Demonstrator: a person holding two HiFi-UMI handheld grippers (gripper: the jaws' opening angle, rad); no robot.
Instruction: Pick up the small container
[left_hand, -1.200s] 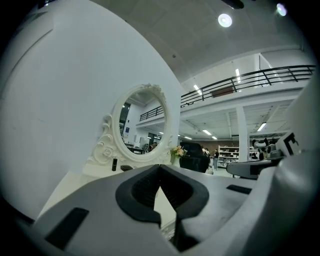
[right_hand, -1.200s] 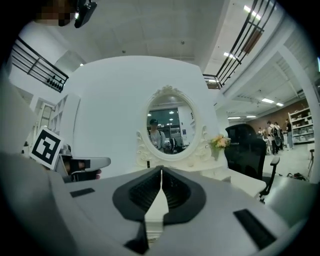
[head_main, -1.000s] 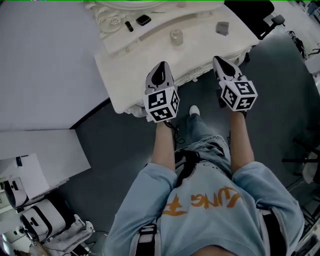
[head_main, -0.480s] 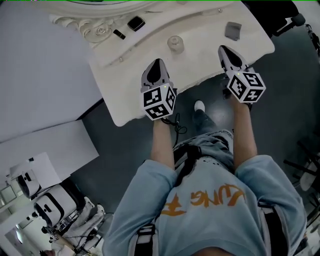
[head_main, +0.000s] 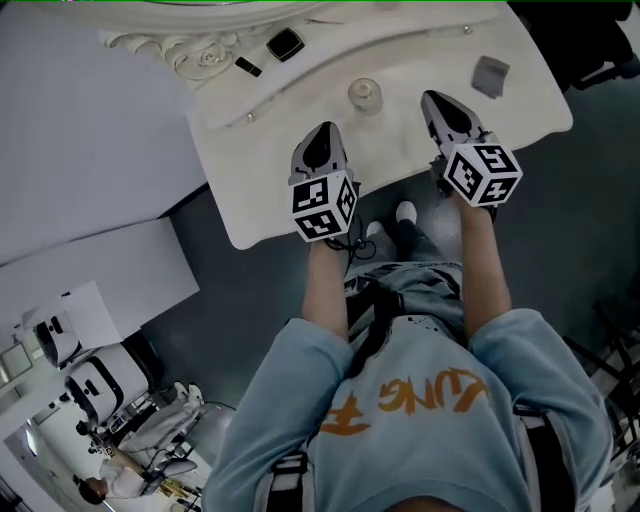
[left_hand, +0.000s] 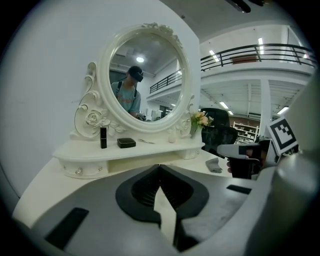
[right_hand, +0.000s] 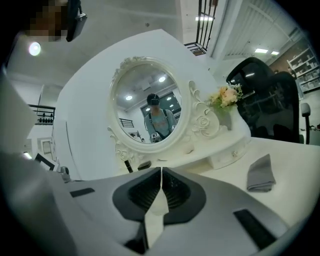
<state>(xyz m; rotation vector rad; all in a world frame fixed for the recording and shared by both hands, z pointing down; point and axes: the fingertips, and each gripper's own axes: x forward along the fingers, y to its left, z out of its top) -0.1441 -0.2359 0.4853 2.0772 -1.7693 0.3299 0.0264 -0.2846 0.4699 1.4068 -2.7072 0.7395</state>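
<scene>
Left gripper (left_hand: 159, 167): jaws closed tip to tip, nothing held. Right gripper (right_hand: 161, 171): same, fully closed and empty. Small container (head_main: 364, 96) stands on the white vanity table (head_main: 262, 205), ahead of and between both grippers, clear of each. Grey cloth (head_main: 490, 75) lies to its right.

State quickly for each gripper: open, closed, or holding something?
Left gripper: closed, holding nothing.
Right gripper: closed, holding nothing.

mirror (head_main: 262, 10): cut by top edge | small container (head_main: 364, 95): contents too small to tell
</scene>
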